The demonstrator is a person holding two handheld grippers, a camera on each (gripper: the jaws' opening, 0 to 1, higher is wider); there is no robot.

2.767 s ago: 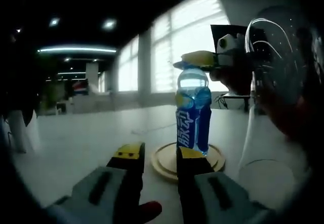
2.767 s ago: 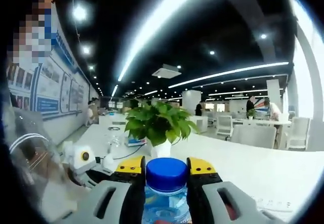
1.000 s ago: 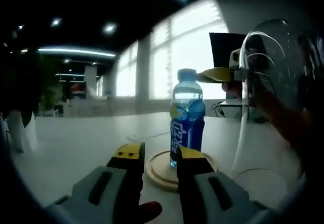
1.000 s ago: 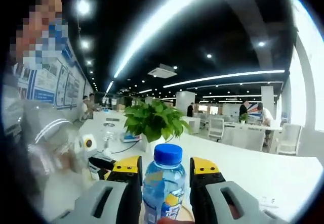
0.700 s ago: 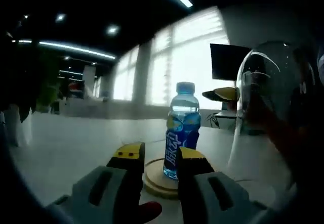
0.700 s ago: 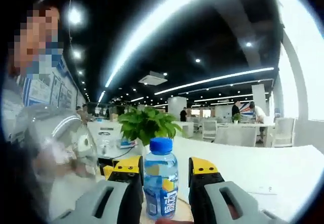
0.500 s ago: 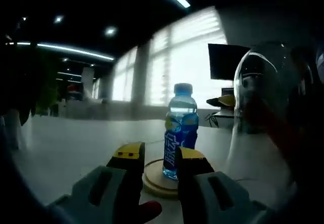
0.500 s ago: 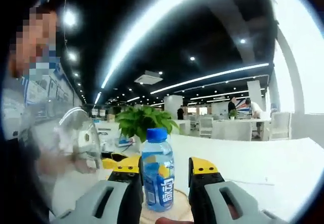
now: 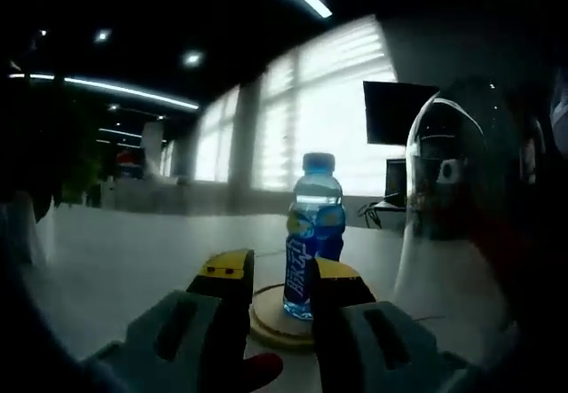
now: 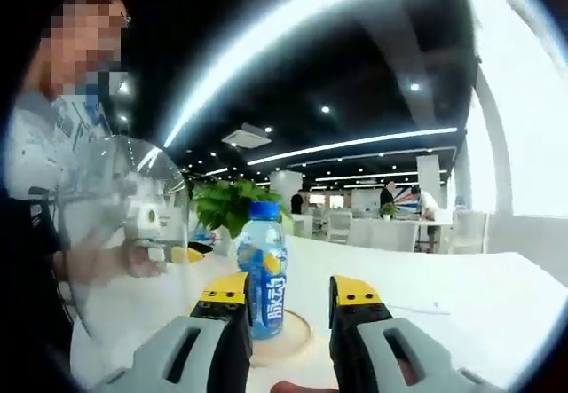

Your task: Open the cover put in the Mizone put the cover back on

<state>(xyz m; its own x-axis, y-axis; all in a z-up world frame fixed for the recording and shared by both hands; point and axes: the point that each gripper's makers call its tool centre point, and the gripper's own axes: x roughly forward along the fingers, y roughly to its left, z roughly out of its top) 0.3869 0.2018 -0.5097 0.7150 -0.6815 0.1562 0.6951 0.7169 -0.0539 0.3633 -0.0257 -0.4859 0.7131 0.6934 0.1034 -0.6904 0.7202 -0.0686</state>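
The blue Mizone bottle (image 9: 312,233) (image 10: 264,269), blue cap on, stands upright on a round wooden base (image 9: 271,318) (image 10: 297,331). My left gripper (image 9: 277,273) points at it from close by, open and holding nothing. My right gripper (image 10: 290,288) is open too, a little short of the bottle and clear of it. A clear glass dome cover (image 9: 453,189) (image 10: 115,224) is beside the base and appears to stand on the table. Through the glass, the right gripper (image 9: 448,171) and the left gripper (image 10: 151,229) show faintly.
The white table (image 9: 115,269) (image 10: 444,304) stretches around the base. A potted green plant (image 10: 222,207) stands behind the bottle. A person (image 10: 44,145) is behind the dome. A dark monitor (image 9: 395,113) sits by the bright windows. Chairs and people are far back.
My right gripper let go of the bottle's cap, opened and drew back. The bottle now stands alone on the wooden base. The left view has shifted only slightly.
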